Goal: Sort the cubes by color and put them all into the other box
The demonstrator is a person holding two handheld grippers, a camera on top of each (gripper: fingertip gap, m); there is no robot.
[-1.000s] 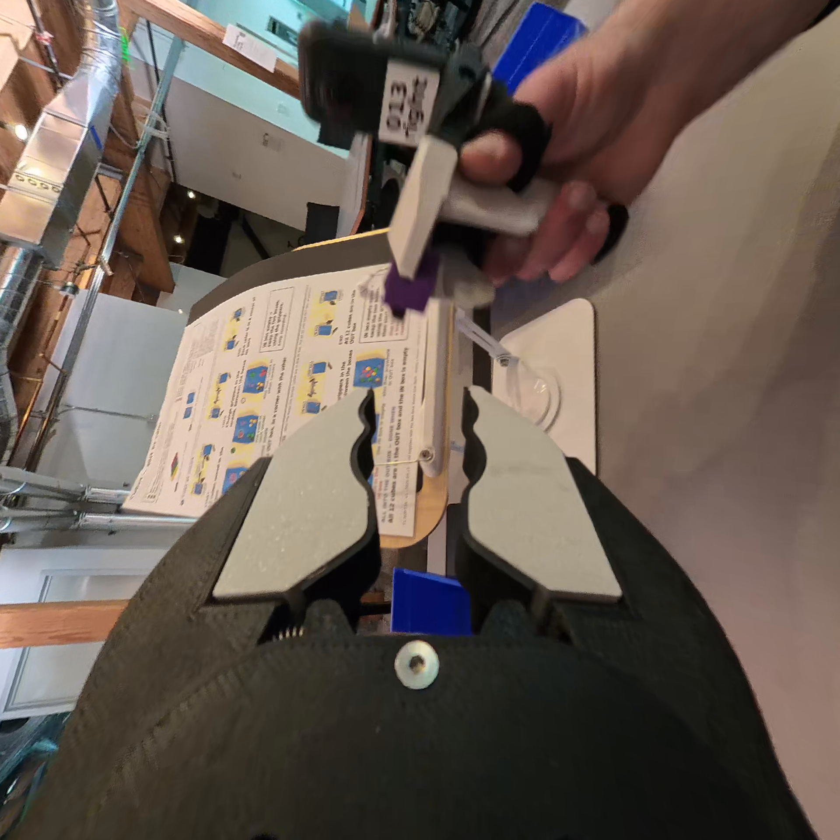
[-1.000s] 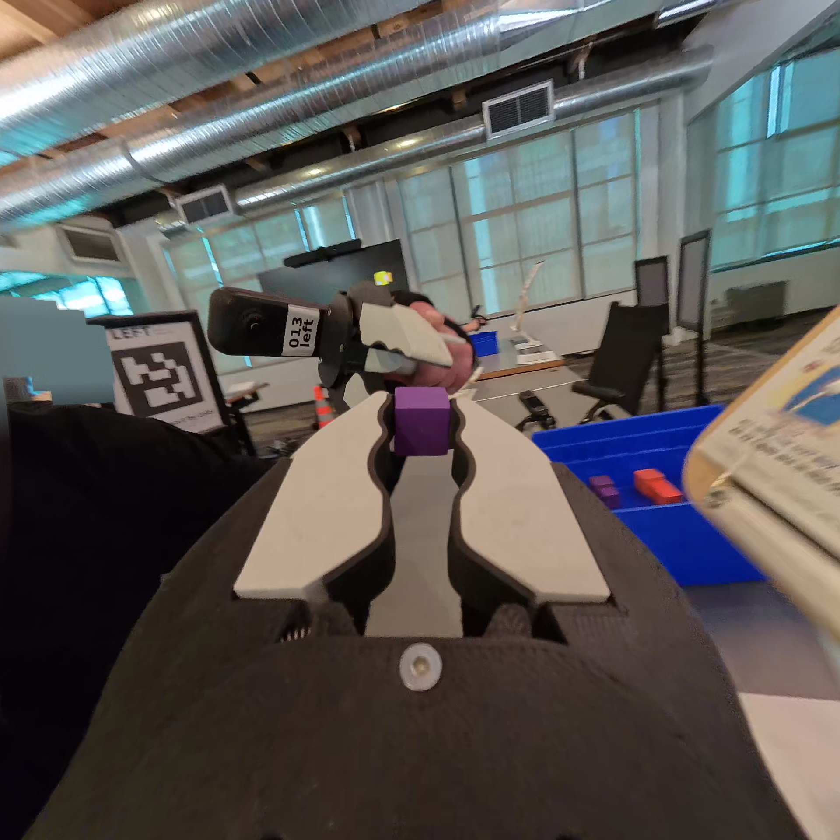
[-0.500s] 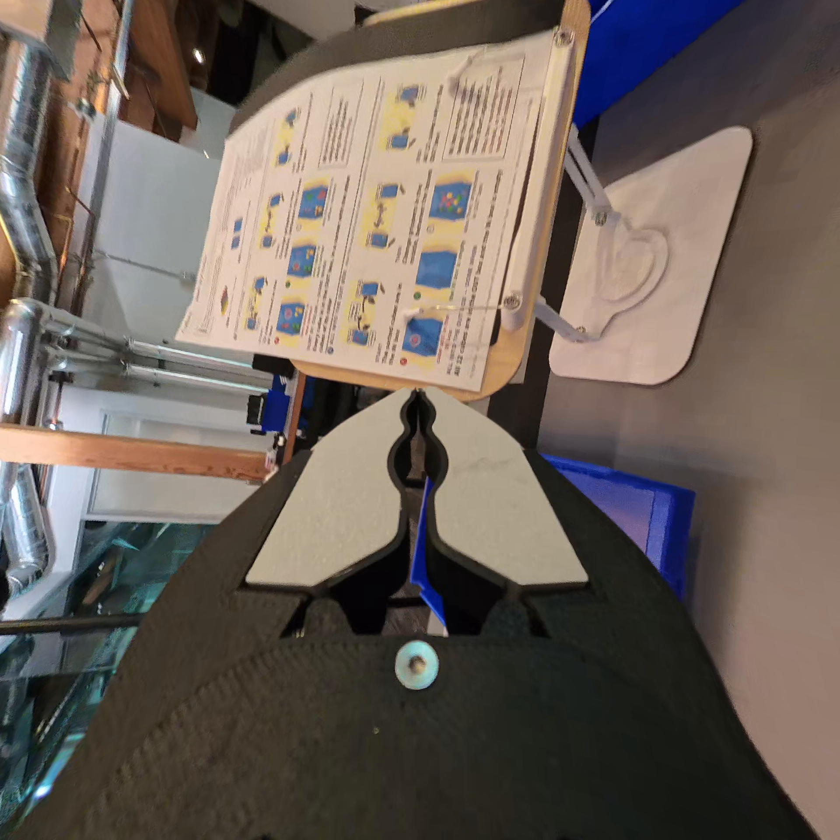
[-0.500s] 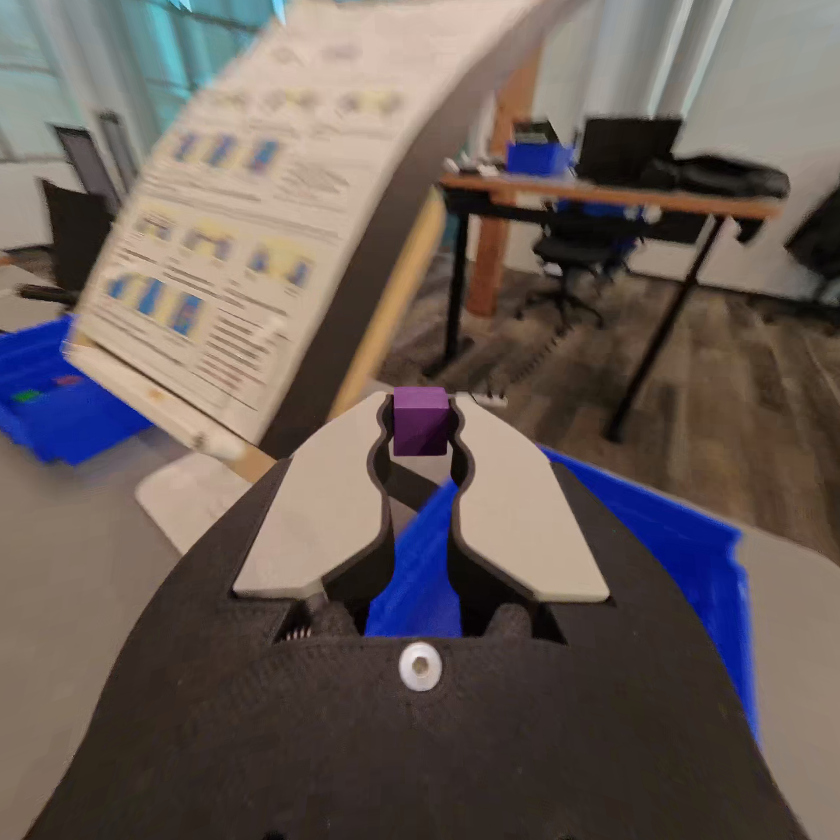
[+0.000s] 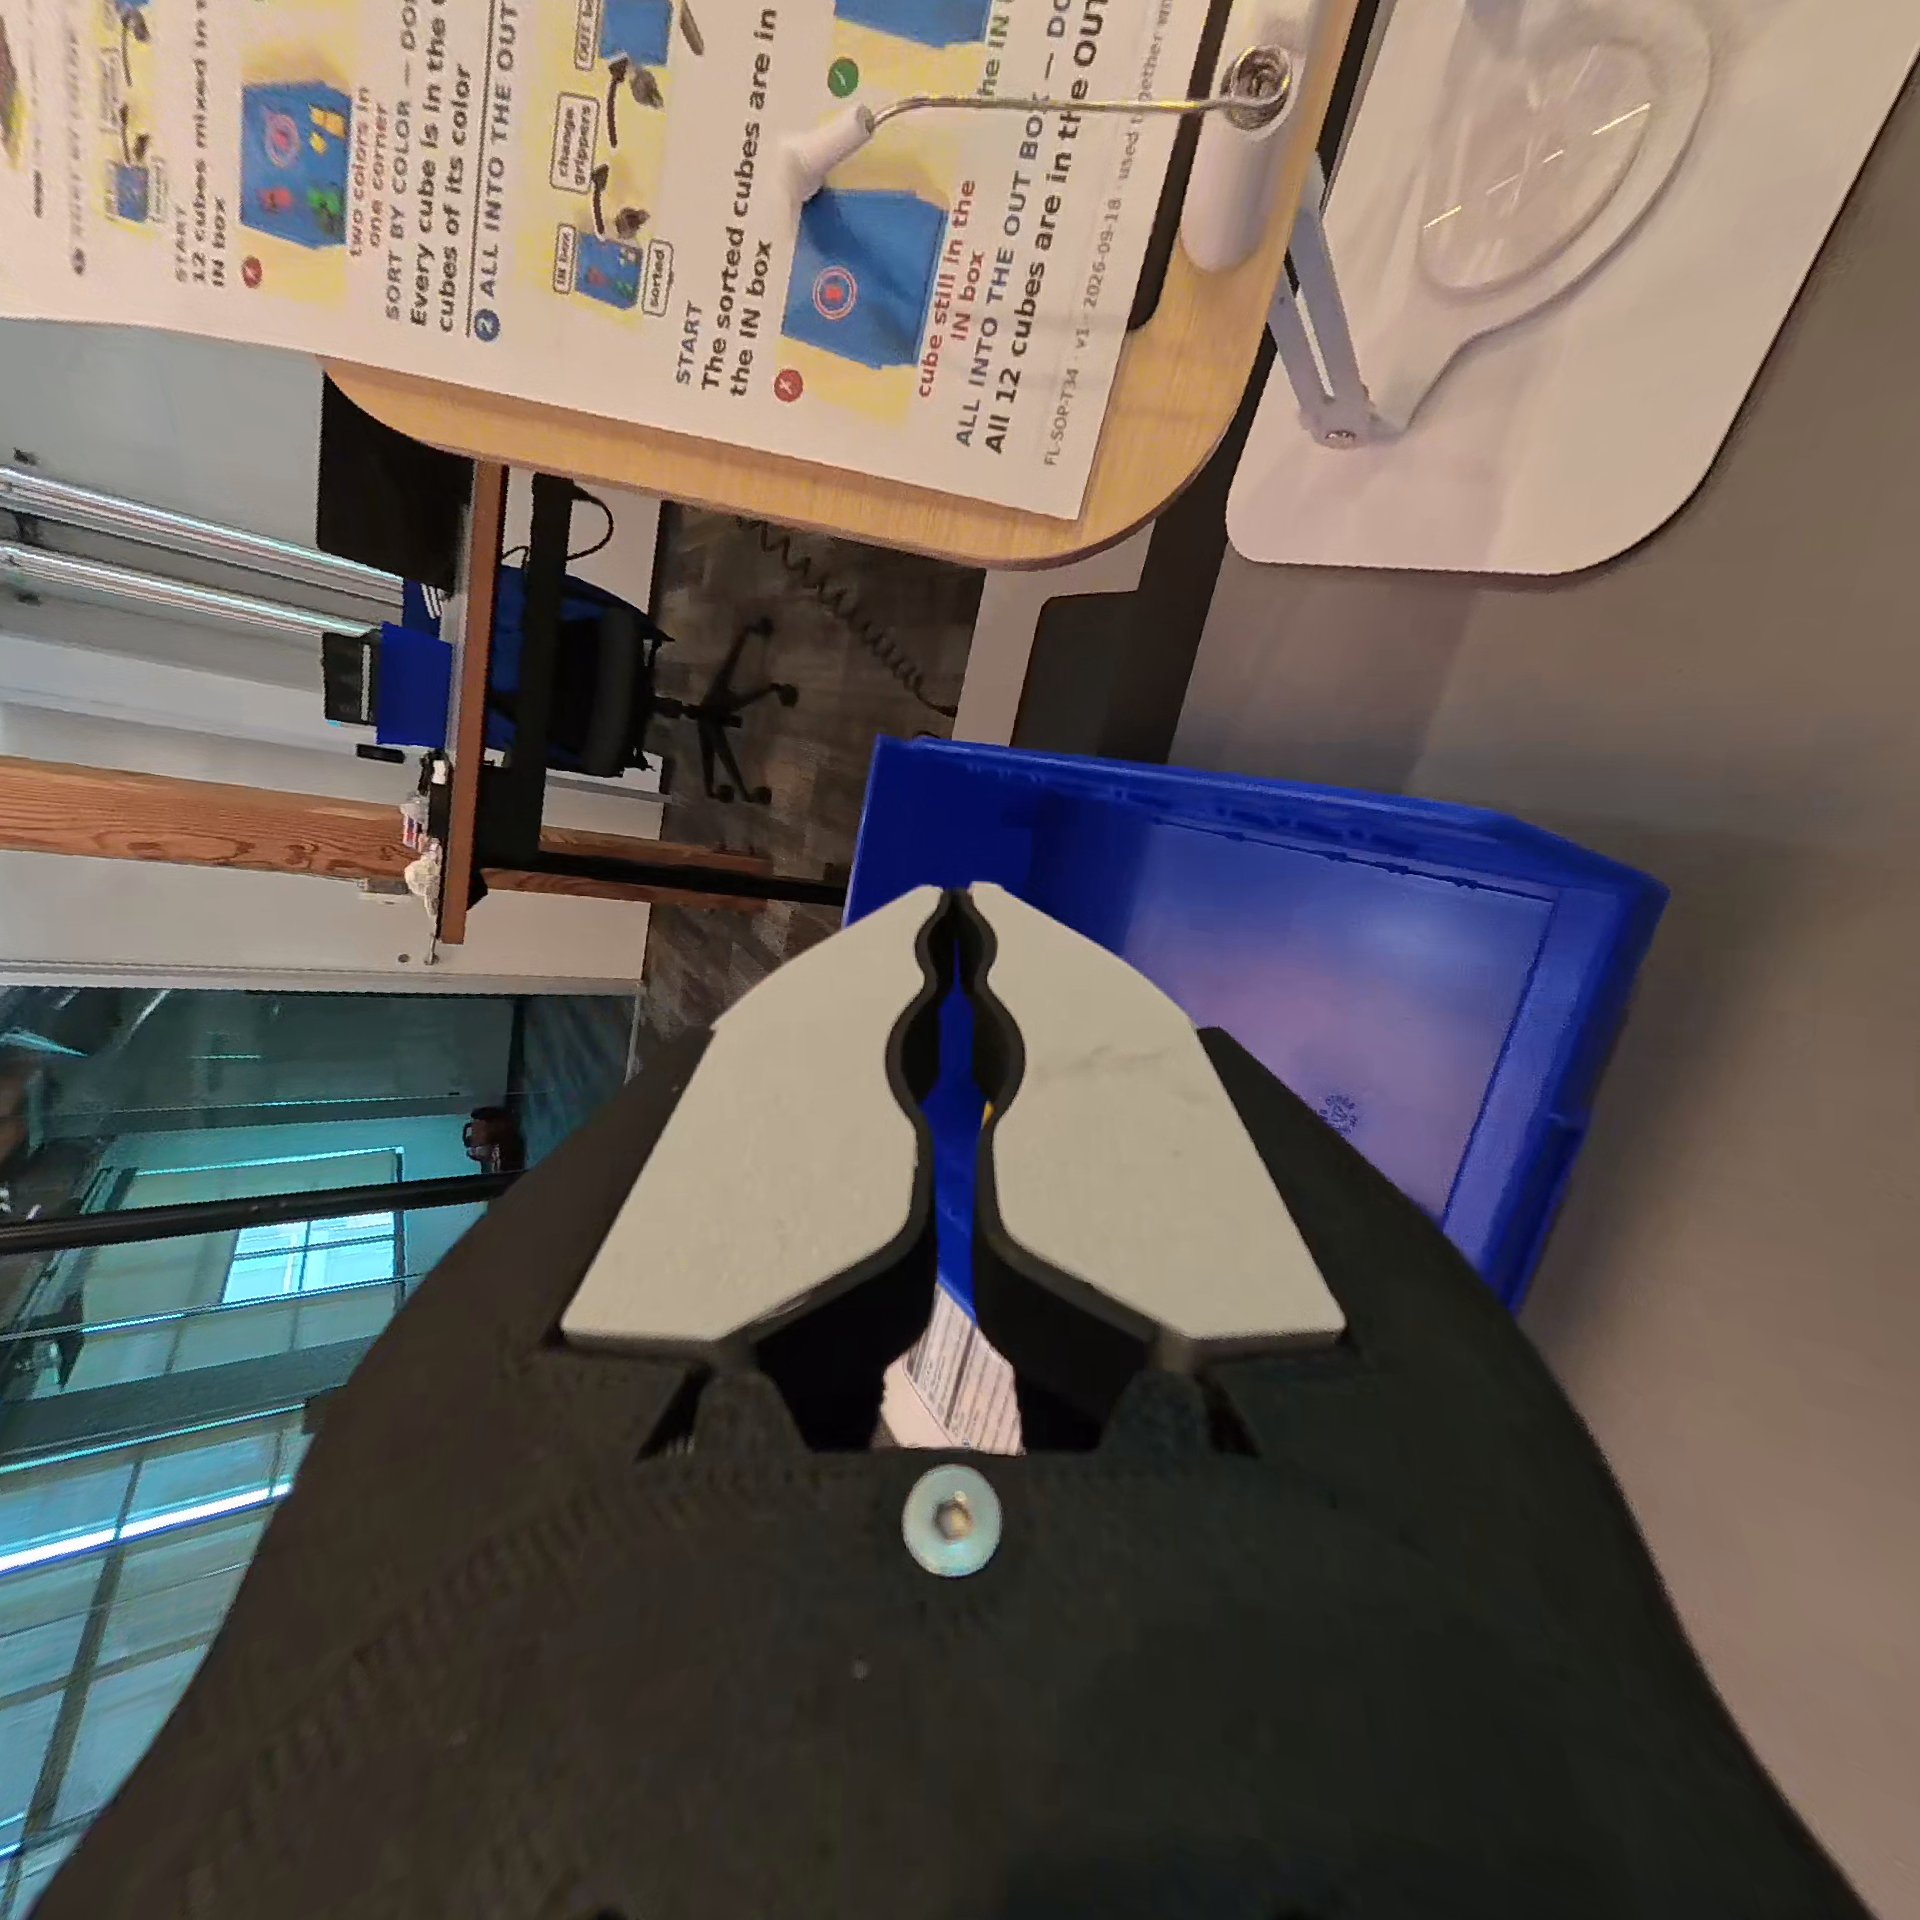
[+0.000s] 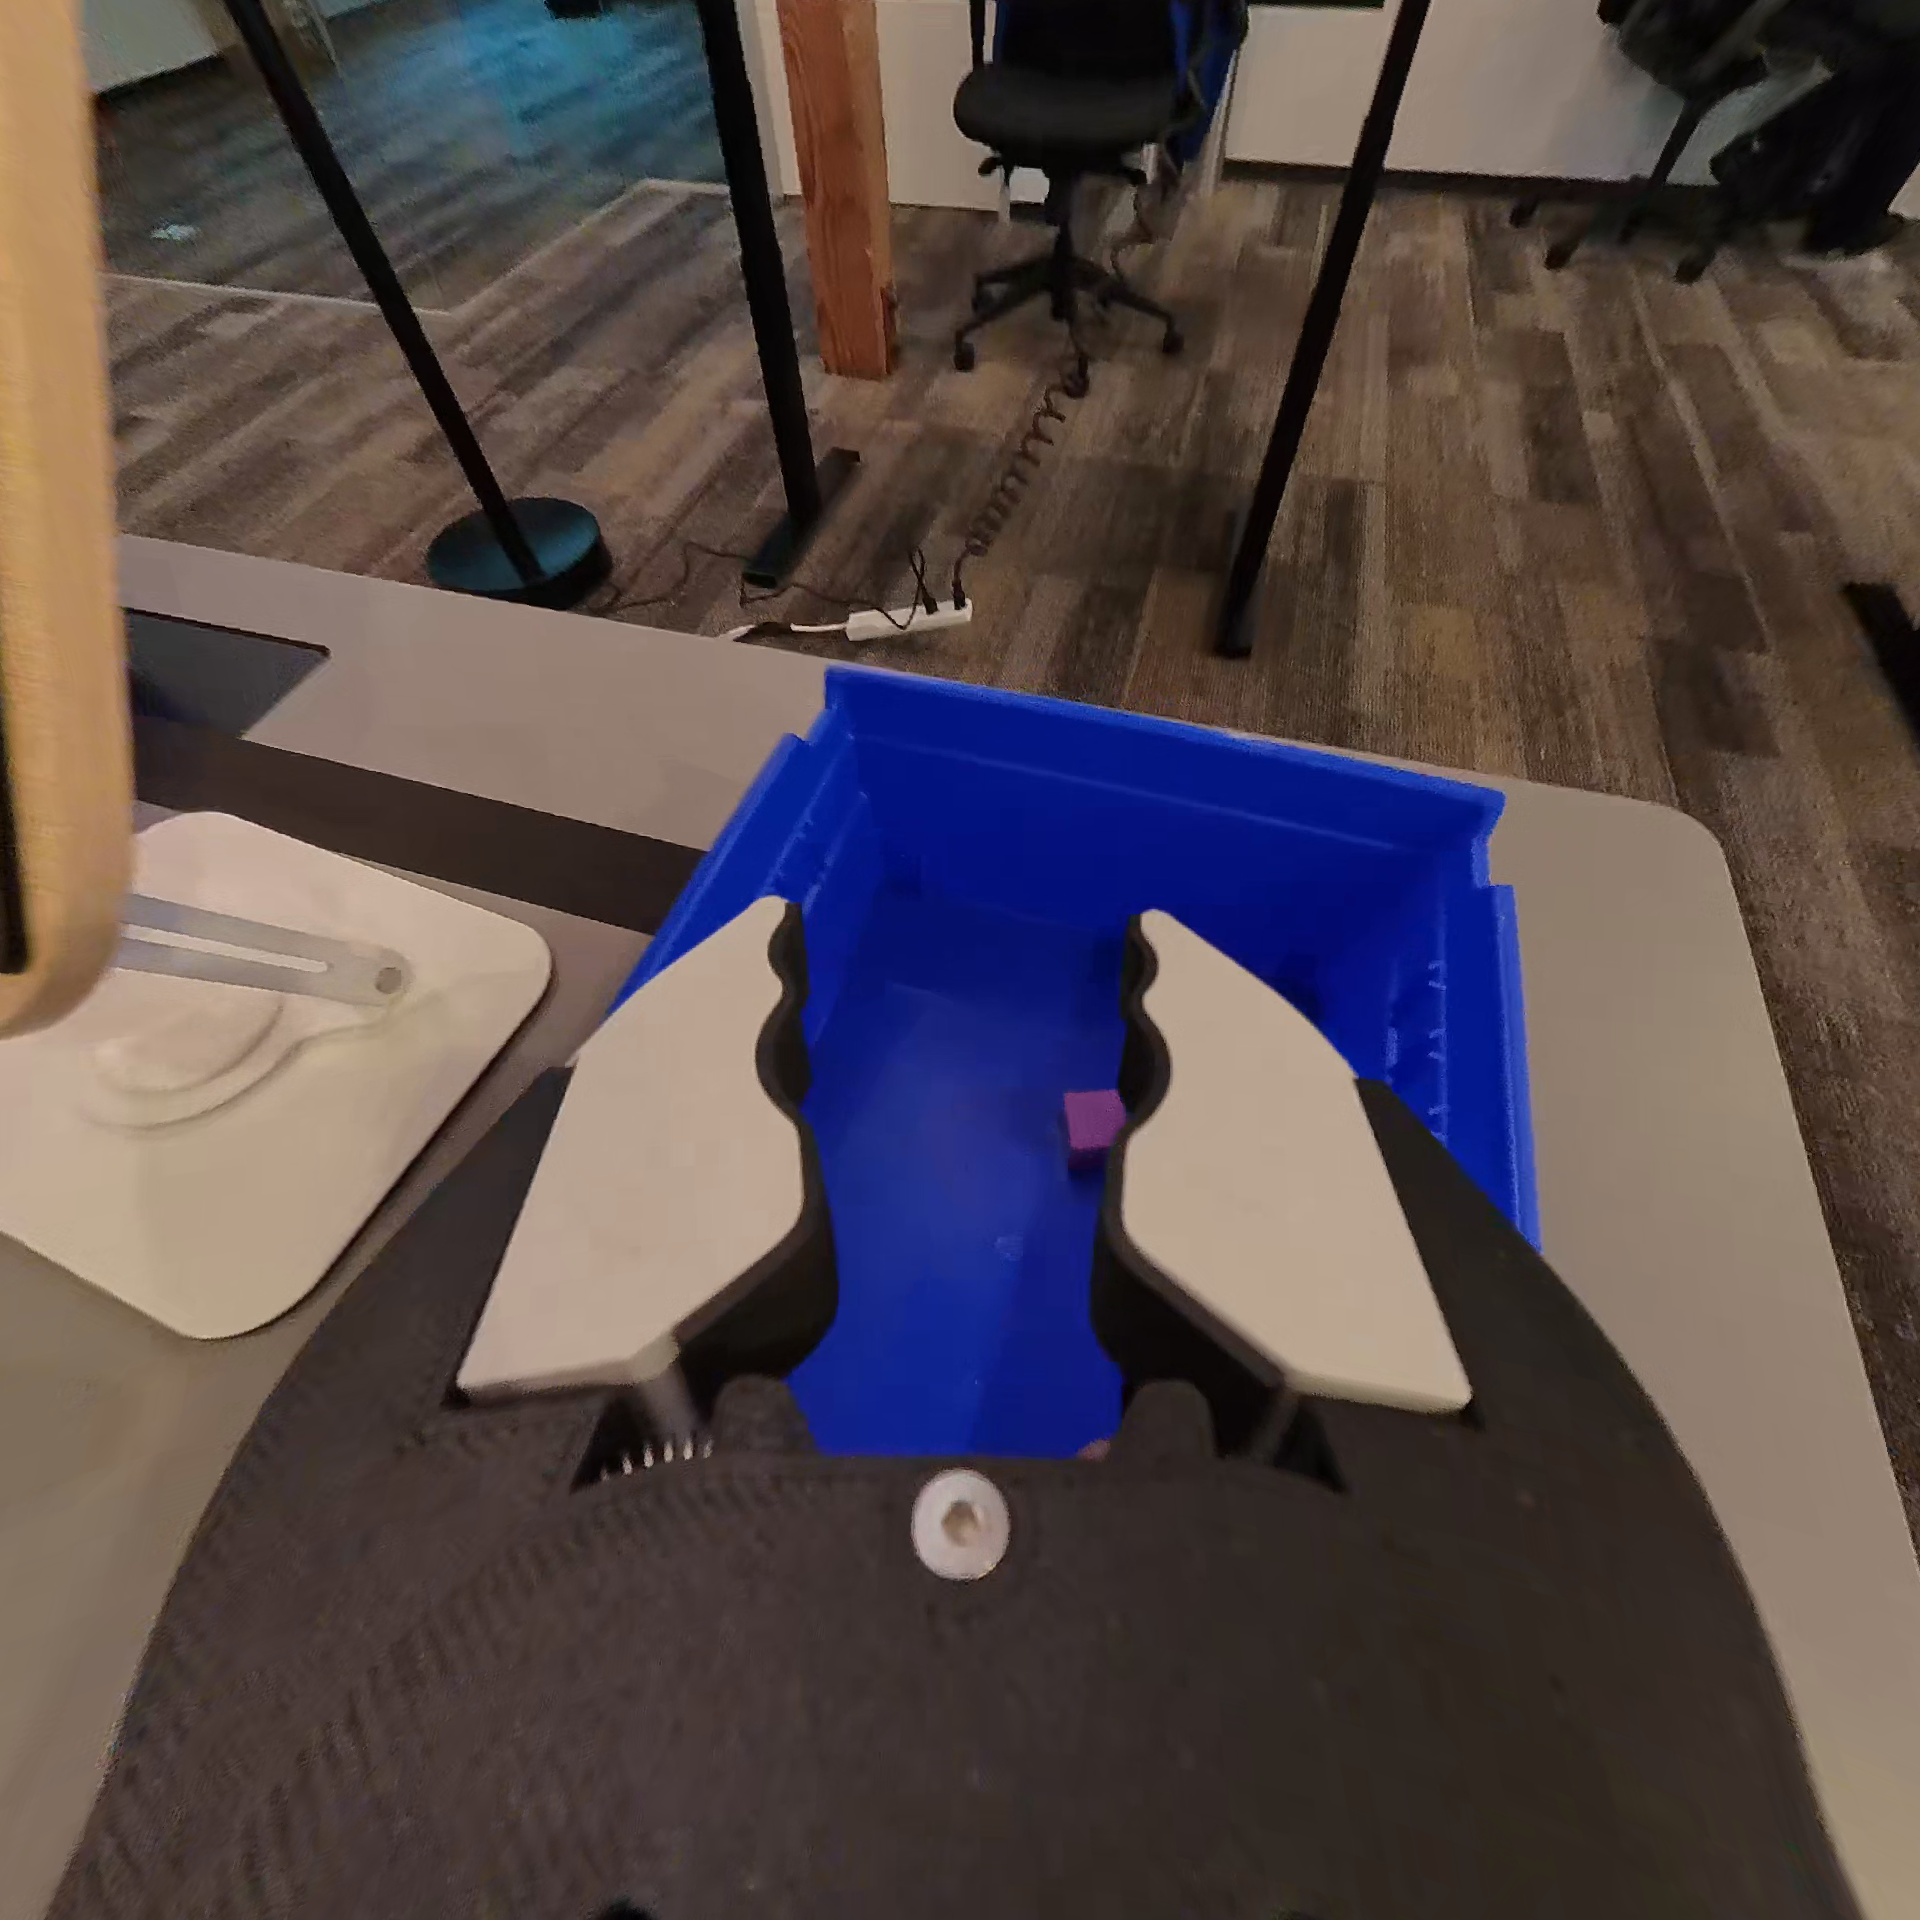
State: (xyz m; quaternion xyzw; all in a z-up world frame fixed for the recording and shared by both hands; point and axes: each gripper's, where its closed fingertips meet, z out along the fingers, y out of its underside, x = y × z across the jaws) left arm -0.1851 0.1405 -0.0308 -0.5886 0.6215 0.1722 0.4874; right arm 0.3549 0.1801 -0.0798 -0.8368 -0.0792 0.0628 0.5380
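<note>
In the right wrist view a purple cube (image 6: 1093, 1124) lies on the floor of a blue box (image 6: 1164, 769), toward its right side. My right gripper (image 6: 961, 925) is open and empty, held above the box. In the left wrist view my left gripper (image 5: 958, 896) is shut with nothing between its tips, held beside the same blue box (image 5: 1600, 1049), whose visible inside shows no cubes. The view is rolled on its side. The other box and the rest of the cubes are out of view.
An instruction sheet on a wooden board (image 5: 1174, 457) stands on a white stand base (image 5: 1558, 343), left of the box in the right wrist view (image 6: 208, 1174). The grey table (image 6: 1621, 1091) ends just behind and right of the box. Some 55 cm of space lies between my two pairs of fingers.
My right gripper carried the purple cube over the blue box, opened and let it drop inside. My left gripper shut and swung toward the box; the right gripper has left its view.
</note>
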